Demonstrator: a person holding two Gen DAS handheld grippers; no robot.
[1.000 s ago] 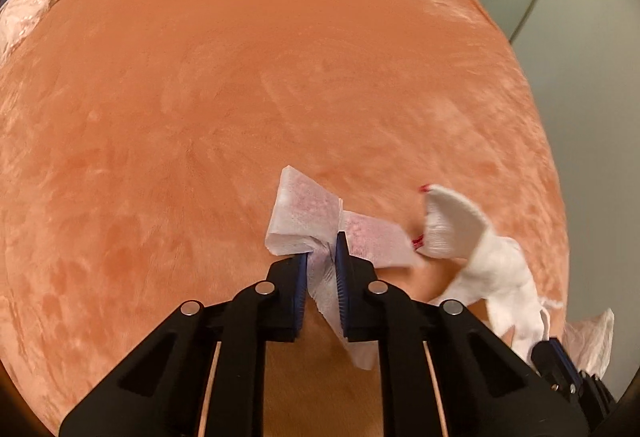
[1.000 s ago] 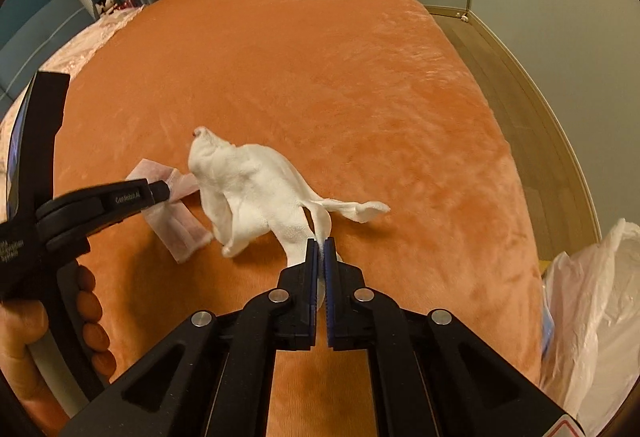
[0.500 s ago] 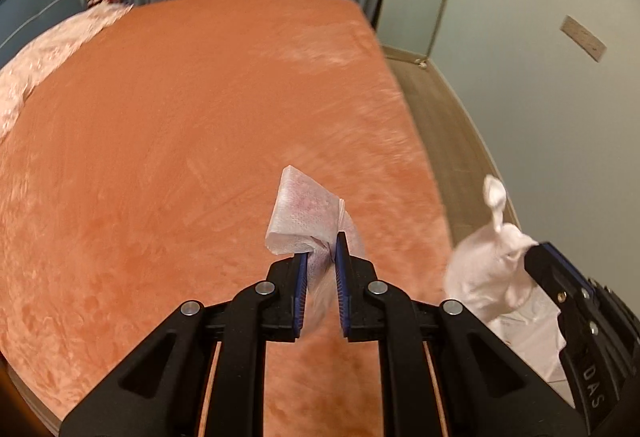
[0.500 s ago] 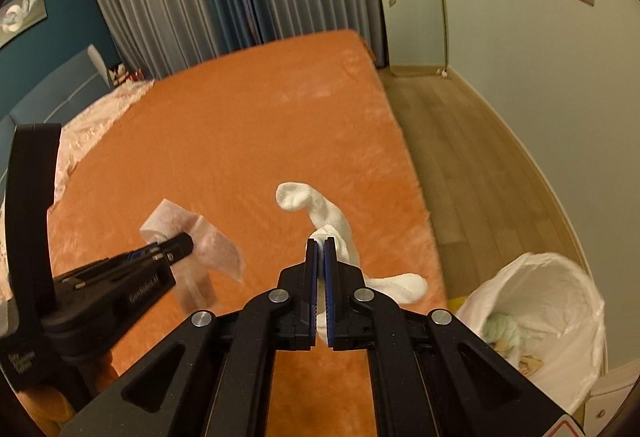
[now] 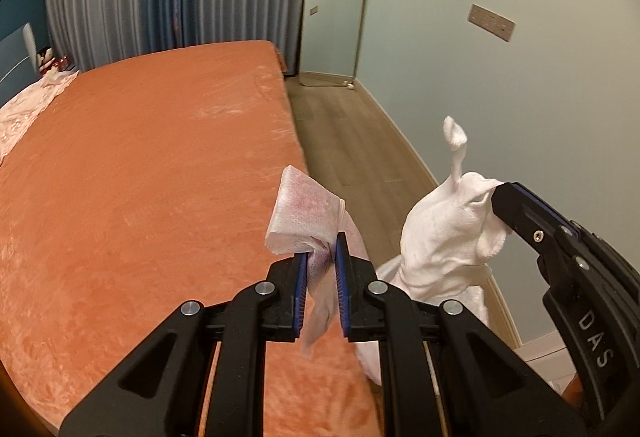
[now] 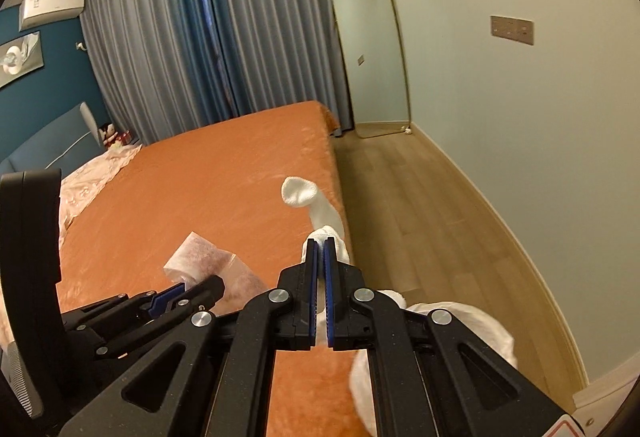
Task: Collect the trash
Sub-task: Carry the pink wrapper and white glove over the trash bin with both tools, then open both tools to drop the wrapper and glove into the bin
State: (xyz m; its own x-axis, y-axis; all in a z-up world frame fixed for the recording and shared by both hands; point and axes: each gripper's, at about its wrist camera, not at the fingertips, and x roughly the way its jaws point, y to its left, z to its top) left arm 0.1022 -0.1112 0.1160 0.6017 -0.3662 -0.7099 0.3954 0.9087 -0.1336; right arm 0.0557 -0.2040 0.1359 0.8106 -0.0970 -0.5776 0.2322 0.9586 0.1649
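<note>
My left gripper point(image 5: 322, 249) is shut on a pink-stained white paper wipe point(image 5: 304, 217) and holds it in the air above the right edge of the orange bed point(image 5: 140, 177). My right gripper point(image 6: 321, 247) is shut on a crumpled white tissue point(image 6: 316, 205), also lifted clear of the bed. In the left wrist view the right gripper point(image 5: 496, 197) with its tissue point(image 5: 448, 237) hangs to the right, over the floor side. In the right wrist view the left gripper point(image 6: 188, 291) and the wipe point(image 6: 200, 257) sit low at the left.
A wooden floor strip point(image 6: 420, 217) runs between the bed and the pale wall. A tall mirror point(image 6: 368, 57) leans at the far end beside grey curtains point(image 6: 200, 37). A pink cloth point(image 5: 28, 109) lies at the bed's head. White material point(image 6: 472, 321) shows below my right gripper.
Both grippers have risen from the bed with their paper and tilted up toward the room. The white bin bag seen half a second ago is out of the right wrist view.
</note>
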